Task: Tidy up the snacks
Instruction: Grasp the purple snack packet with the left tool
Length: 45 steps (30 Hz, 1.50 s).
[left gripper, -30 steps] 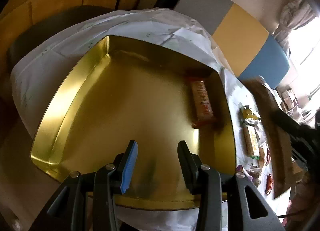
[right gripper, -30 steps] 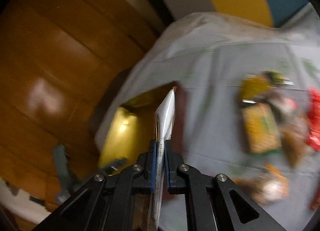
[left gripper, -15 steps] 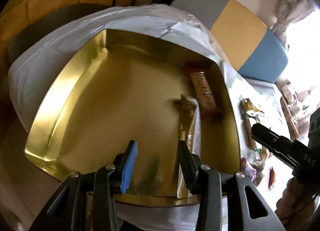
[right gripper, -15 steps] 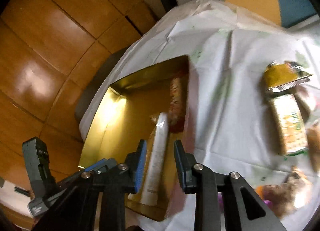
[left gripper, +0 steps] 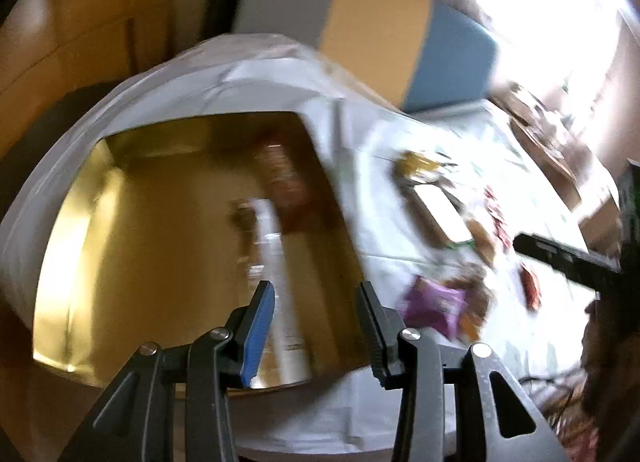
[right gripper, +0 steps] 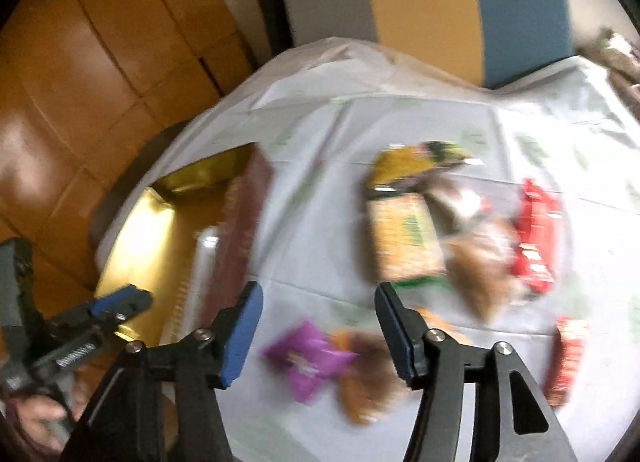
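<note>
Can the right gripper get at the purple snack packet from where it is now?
Probably yes. The right gripper is open and empty, with the purple packet lying on the white tablecloth just below its fingers, nothing covering it. A brown snack lies against it, so the grasp may brush that.

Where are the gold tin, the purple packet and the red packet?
gold tin (left gripper: 72,262), left wrist view, bare left floor.
purple packet (right gripper: 308,358), right wrist view, middle.
red packet (right gripper: 534,238), right wrist view, middle.

Two packets in tin, left of snacks
</note>
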Motion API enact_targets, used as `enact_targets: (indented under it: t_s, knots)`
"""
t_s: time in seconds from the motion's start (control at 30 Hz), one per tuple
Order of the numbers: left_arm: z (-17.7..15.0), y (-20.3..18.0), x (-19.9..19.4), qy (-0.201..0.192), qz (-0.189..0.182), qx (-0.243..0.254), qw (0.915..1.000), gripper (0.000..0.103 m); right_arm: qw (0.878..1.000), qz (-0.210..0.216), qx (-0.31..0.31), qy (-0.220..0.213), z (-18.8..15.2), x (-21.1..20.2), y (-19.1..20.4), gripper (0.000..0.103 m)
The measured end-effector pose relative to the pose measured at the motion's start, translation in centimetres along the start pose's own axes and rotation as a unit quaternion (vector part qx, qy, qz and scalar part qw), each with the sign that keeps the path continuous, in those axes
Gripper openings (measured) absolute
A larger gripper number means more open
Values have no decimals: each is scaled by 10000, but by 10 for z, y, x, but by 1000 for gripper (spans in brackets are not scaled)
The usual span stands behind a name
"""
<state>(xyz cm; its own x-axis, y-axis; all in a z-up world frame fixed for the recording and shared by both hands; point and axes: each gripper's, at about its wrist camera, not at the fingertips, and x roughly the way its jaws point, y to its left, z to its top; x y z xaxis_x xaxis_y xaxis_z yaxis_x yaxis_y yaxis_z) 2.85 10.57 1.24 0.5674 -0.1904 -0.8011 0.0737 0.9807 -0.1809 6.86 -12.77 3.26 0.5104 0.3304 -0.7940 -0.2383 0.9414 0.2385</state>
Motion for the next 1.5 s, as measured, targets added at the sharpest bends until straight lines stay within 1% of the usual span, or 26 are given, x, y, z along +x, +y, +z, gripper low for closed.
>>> enact_targets:
  t_s: [0.1, 0.17, 0.23, 0.3, 0.33, 0.37, 0.4, 0.43, 0.47, 0.5, 0.53, 0.6, 0.67, 0.77, 0.83, 0.93, 0.97, 1.0, 1.07, 1.1, 1.17, 1.23, 1.27, 1.33, 1.4, 1.5]
  knots:
    - [1, -27, 4, 107, -232, 424, 9988, 43, 9992, -381, 96, 3, -3, -17, -37, 66]
    - [-1, -44, 7, 189, -321, 731, 9966, 43, 9978, -643, 151, 23, -3, -28, -60, 69]
    - [-3, -62, 13, 328, -413, 1132, 9922, 43, 9948, -992, 211, 87, -3, -38, -90, 71]
    - [-7, -77, 19, 411, -416, 1544, 9863, 44, 9924, -1192, 278, 143, -4, -42, -114, 74]
    - [-8, -84, 22, 454, -413, 1778, 9821, 46, 9910, -1281, 350, 177, -4, -43, -129, 76]
    - [-10, -90, 26, 532, -403, 1983, 9779, 54, 9896, -1358, 430, 195, -5, -41, -138, 76]
    - [-11, -95, 30, 613, -387, 2129, 9744, 58, 9876, -1433, 615, 193, -7, -38, -154, 76]
    - [-12, -99, 32, 651, -396, 2200, 9725, 64, 9864, -1424, 794, 192, -11, -37, -164, 76]
    - [-14, -102, 35, 710, -429, 2283, 9700, 67, 9845, -1409, 1005, 273, -14, -34, -172, 76]
    - [-15, -106, 39, 790, -446, 2366, 9674, 67, 9801, -1418, 1310, 455, -14, -31, -181, 76]
    - [-16, -108, 43, 865, -413, 2447, 9648, 67, 9802, -1318, 1420, 405, -13, -32, -185, 76]
    - [-18, -114, 51, 969, -365, 2583, 9605, 71, 9808, -1253, 1463, 300, -10, -34, -187, 76]
    - [-16, -117, 61, 1086, -305, 2633, 9581, 75, 9807, -1237, 1490, 262, -9, -37, -189, 76]
    - [-13, -121, 75, 1219, -273, 2692, 9549, 76, 9804, -1168, 1566, 241, -8, -39, -192, 77]
    - [-11, -124, 87, 1337, -214, 2775, 9511, 77, 9798, -1166, 1616, 186, -8, -42, -193, 78]
    - [-8, -120, 101, 1511, -240, 2652, 9520, 76, 9791, -1130, 1688, 98, -7, -44, -193, 79]
    - [-7, -120, 102, 1432, -146, 2652, 9534, 65, 9789, -1136, 1698, 80, -7, -46, -193, 79]
    - [-7, -119, 103, 1407, -112, 2631, 9544, 50, 9786, -1151, 1703, 58, -6, -47, -193, 79]
    - [-5, -115, 103, 1411, -257, 2359, 9611, 49, 9786, -1168, 1693, 8, -6, -49, -192, 79]
    - [-5, -115, 102, 1387, -287, 2288, 9631, 47, 9789, -1170, 1677, -11, -6, -49, -192, 79]
    - [-8, -118, 97, 1198, -280, 2270, 9661, 46, 9798, -1177, 1617, -38, -5, -50, -190, 79]
    - [-15, -122, 88, 1043, -454, 2228, 9682, 46, 9809, -1197, 1528, -69, -4, -50, -187, 79]
    - [-19, -124, 83, 954, -508, 2251, 9683, 46, 9816, -1201, 1484, -65, -4, -50, -185, 79]
    - [-32, -128, 73, 778, -548, 2415, 9657, 46, 9829, -1175, 1417, -30, -4, -48, -183, 80]
    - [-41, -129, 66, 733, -607, 2454, 9648, 46, 9848, -1129, 1319, -15, -3, -47, -179, 79]
    - [-57, -123, 58, 710, -641, 2453, 9647, 46, 9902, -901, 1062, 76, -4, -42, -168, 79]
